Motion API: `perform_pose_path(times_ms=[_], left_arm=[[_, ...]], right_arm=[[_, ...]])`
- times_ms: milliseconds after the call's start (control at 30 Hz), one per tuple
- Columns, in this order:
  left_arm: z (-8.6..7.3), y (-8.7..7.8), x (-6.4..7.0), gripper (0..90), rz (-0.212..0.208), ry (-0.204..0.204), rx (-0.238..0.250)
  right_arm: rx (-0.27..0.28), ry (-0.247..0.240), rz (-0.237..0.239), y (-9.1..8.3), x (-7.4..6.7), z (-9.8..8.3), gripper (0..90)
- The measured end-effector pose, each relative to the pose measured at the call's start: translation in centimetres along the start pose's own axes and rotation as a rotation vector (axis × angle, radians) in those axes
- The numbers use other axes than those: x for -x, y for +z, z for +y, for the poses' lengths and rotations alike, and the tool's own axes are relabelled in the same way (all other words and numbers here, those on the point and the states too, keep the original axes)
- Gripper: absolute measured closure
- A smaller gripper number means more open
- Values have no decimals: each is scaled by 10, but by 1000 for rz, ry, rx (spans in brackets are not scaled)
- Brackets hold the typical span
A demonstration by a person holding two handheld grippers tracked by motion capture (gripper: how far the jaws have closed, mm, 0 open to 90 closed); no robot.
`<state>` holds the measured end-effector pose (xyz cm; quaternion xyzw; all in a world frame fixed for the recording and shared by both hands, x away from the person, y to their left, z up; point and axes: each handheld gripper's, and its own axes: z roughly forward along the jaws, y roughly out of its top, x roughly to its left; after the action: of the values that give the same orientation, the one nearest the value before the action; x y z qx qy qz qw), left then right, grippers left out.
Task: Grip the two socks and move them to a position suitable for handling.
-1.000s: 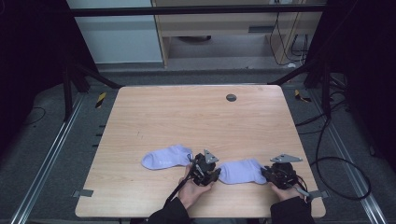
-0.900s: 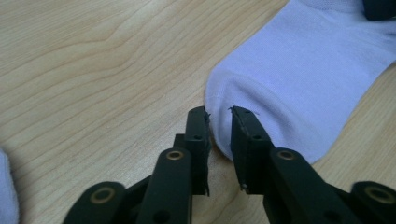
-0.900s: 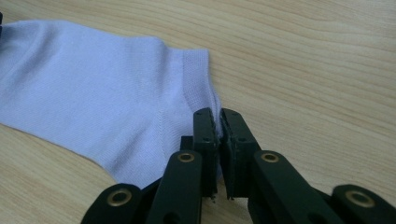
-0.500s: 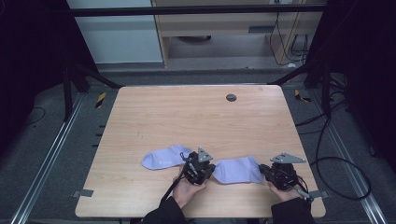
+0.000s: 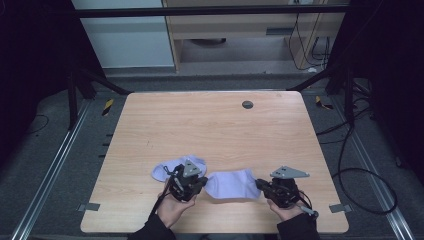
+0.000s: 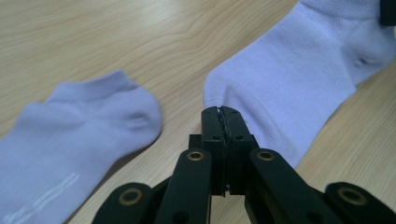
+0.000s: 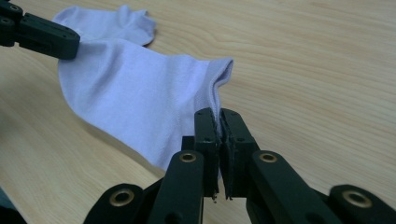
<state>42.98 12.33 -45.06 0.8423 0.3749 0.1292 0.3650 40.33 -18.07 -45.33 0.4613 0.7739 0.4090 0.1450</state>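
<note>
My left jaws (image 6: 222, 114) are clenched on the toe end of a pale lilac sock (image 6: 299, 70), with only a thin fold of fabric pinched between the tips. My right jaws (image 7: 218, 122) are clenched on the cuff end of the same sock (image 7: 140, 93), the ribbed edge caught right at the tips. From the high view, the sock (image 5: 232, 184) is stretched between my left gripper (image 5: 189, 184) and my right gripper (image 5: 278, 189), near the front edge of the wooden worktop (image 5: 215, 130), and it looks lifted slightly off the wood.

A second sock (image 6: 70, 135) of the same colour lies flat on the worktop just beside my left jaws, apart from the one I hold. In the high view it (image 5: 172, 167) sits just behind my left gripper.

The risks as I judge them: both grips are shallow, so if I pull my hands further apart the fabric could slide out of one pair of jaws and the sock would drop in a heap. Pulling unevenly could twist or bunch it instead of keeping it flat. My left gripper is so close to the second sock that a careless sweep could nudge or drag it out of place, which would spoil any attempt to lay the held sock neatly over it. The front edge of the worktop is also near, so a dropped end could hang over it.
</note>
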Motion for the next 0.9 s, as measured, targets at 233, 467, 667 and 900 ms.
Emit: perform_pose_path(times_ms=[233,467,667,900], left_arm=[[-23,-15,-17,885,21,-17,-31],[-38,-15,-27,885,22,-38,-59],[-42,-7,-24,883,23,-32,-84],[-46,-3,-25,813,36,-37,-97]], right_arm=[[-27,-27,54,20,-24,4,867],[-55,-32,77,33,-33,0,866],[-89,-50,63,41,-35,-7,864],[-111,-58,48,43,-34,-11,832]])
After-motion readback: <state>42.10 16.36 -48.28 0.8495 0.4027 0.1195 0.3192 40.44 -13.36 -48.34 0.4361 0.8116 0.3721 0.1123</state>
